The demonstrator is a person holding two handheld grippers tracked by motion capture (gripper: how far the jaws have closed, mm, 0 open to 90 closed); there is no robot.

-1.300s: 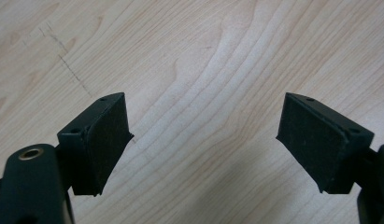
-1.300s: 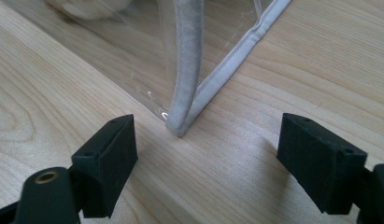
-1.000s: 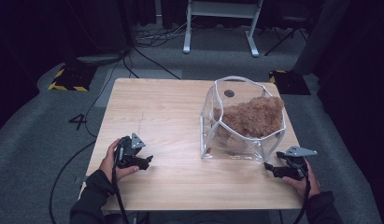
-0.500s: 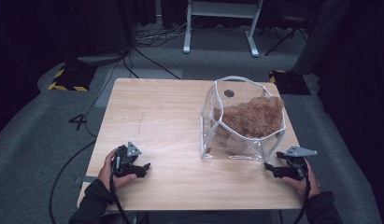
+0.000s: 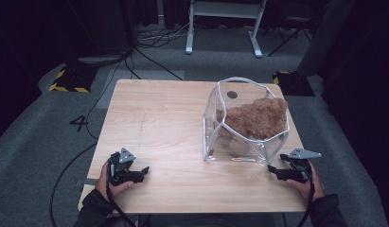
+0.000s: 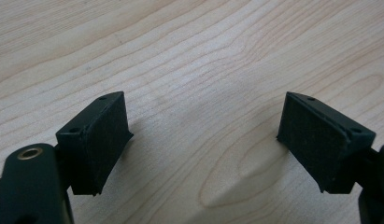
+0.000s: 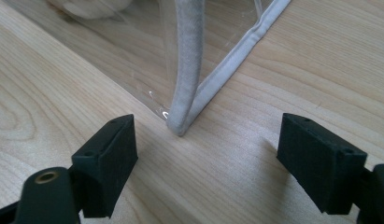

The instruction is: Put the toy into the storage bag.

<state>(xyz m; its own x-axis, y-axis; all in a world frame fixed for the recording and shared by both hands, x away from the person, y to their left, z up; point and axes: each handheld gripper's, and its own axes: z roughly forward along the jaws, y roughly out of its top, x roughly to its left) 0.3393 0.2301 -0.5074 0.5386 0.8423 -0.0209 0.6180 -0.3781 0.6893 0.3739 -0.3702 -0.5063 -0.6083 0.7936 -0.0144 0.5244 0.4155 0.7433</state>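
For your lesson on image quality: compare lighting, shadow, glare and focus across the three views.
High view: the wooden table is lit while the surroundings fall dark; the picture is slightly soft. Left gripper view: even light, faint shadows under the left gripper, the near jaws a little blurred. Right gripper view: small glints on the clear bag near its grey-edged corner; the right gripper casts soft shadows.

I see bare wooden table (image 5: 159,123) between my left gripper (image 5: 144,170) and the clear bag (image 5: 245,142). My right gripper (image 5: 271,170) sits just beside the bag's grey-edged near corner (image 7: 180,126), which blocks its path ahead.
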